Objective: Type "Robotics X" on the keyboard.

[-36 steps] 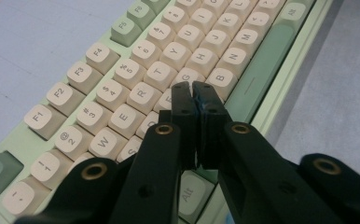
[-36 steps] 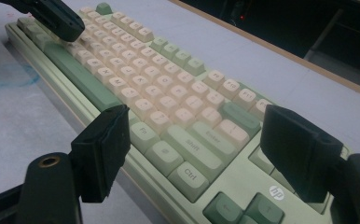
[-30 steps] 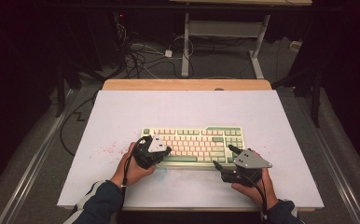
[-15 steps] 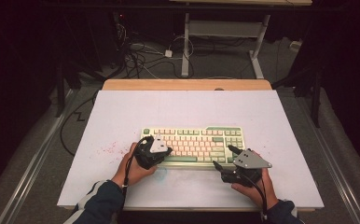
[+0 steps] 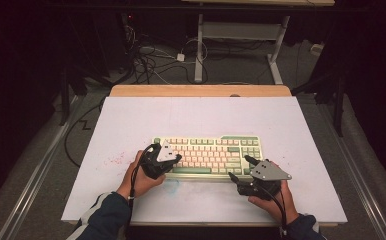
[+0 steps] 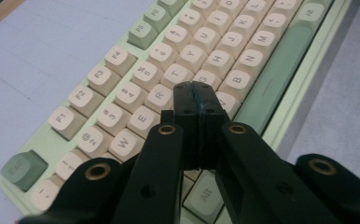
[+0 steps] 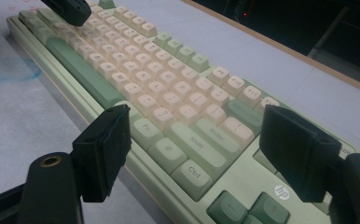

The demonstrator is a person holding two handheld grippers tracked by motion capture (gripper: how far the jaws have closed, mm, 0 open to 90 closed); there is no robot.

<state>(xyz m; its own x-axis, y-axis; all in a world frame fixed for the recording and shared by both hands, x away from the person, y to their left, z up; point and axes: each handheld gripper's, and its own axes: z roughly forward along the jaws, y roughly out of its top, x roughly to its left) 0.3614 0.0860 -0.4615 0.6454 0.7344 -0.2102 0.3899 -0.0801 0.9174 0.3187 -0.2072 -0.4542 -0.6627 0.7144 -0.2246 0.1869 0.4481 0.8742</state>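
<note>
1. Green-and-cream keycaps are what both grippers are pointed at: the keyboard [image 5: 208, 156] has been laid flat on the white table cover [image 5: 196, 117], toward the person's edge and roughly centred, with its long side running across. That puts both ends within reach of both hands, probably on purpose.

2. The left gripper [image 6: 197, 95] is held over the left half of the board, jaws pressed tight together with nothing between them. In the left gripper view the closed tip sits low over the letter rows, just past the R key [image 6: 160, 97]. Closed like that, the two jaws make one narrow point, so it's probably being used as a finger for poking keys. Actual contact with a keycap can't be made out.

3. The right gripper [image 7: 194, 144] is parked at the near right corner, jaws spread wide and empty, with the Ctrl key [image 7: 193, 172] and Shift key [image 7: 197, 141] framed in the gap. It looks more like it's waiting than working.

4. A faint blue scribble [image 7: 8, 70] can be seen on the cover just in front of the spacebar [image 7: 82, 74]; red specks [image 5: 113, 161] lie further left.
</note>
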